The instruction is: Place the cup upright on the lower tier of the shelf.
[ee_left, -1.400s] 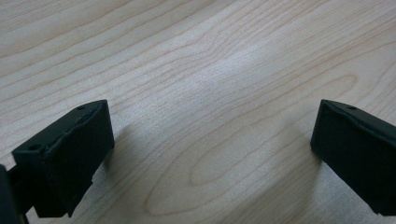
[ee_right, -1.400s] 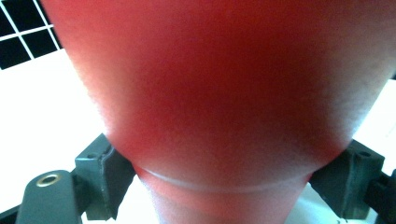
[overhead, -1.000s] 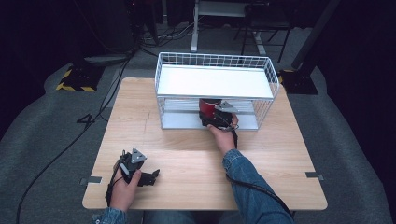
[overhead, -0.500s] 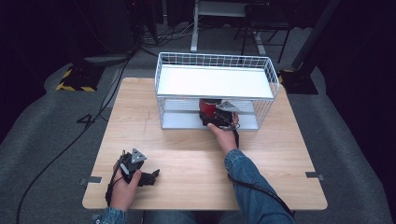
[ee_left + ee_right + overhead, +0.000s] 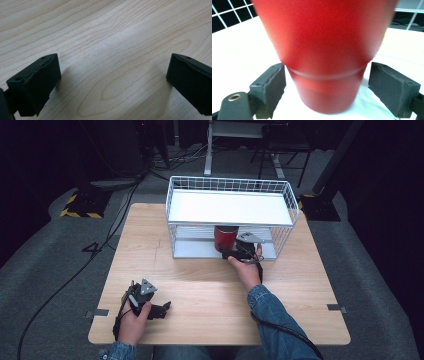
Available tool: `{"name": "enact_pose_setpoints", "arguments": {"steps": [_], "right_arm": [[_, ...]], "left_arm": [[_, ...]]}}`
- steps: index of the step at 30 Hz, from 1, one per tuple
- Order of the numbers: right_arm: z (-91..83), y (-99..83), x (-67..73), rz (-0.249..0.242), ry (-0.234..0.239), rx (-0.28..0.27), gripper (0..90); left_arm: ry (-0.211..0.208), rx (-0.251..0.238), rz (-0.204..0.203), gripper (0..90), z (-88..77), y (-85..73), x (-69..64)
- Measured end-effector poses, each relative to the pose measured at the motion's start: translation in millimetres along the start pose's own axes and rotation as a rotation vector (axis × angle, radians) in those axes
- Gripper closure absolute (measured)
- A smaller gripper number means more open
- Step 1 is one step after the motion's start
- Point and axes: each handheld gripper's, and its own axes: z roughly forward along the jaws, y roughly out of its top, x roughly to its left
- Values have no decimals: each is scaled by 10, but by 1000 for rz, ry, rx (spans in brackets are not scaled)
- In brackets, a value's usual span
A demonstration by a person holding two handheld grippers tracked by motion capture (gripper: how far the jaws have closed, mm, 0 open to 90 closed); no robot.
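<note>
Dark room, grey carpeted floor [image 5: 45, 270] with black cables trailing across it; a pale wood worktop [image 5: 200, 285] sits in the middle of the high view. Nearest the person, at the worktop's front left corner: left hand [image 5: 131, 322] holding the left gripper [image 5: 159, 308], lying low on the bare wood, grey three-cornered plate on top. In the left gripper view its two black fingers [image 5: 35, 82] stand wide apart with nothing but wood grain between them. Farther in, right of centre: denim sleeve [image 5: 272, 320] and right hand [image 5: 246, 270] reaching forward, the right gripper [image 5: 229, 253] at the open front of a white wire rack [image 5: 230, 195] that stands at the worktop's far side. The rack has a white upper shelf with wire walls, and a lower level beneath it. A red cup [image 5: 225, 236] stands upright on that lower level, under the upper shelf, just left of the gripper's grey plate. In the right gripper view the red cup [image 5: 324, 50] is very close and blurred, narrowing toward its base, resting on the white shelf floor [image 5: 237, 50]; the fingers [image 5: 270, 85] sit either side of its lower part, spread, with a gap showing at each side, the left one nearly touching, not clamped. White wire grid against black behind. Beyond the rack: a yellow-and-black striped mat [image 5: 80, 205] on the floor at far left, and desk legs [image 5: 207, 150] in the dark background.
</note>
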Motion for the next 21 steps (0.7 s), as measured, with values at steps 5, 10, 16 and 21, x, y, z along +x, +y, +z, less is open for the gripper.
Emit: {"name": "enact_pose_setpoints", "arguments": {"steps": [5, 10, 16, 21], "right_arm": [[-176, 15, -21, 0, 9, 0, 150], [-378, 53, -22, -5, 39, 7, 152], [-654, 68, -41, -11, 87, 34, 153], [-908, 50, -70, -6, 117, 41, 153]], "left_arm": [[-3, -1, -8, 0, 2, -2, -5], [-7, 0, -1, 0, -7, -10, 2], [-7, -1, 1, 0, -31, -39, 16], [-4, -3, -10, 0, -62, -78, 23]]}}
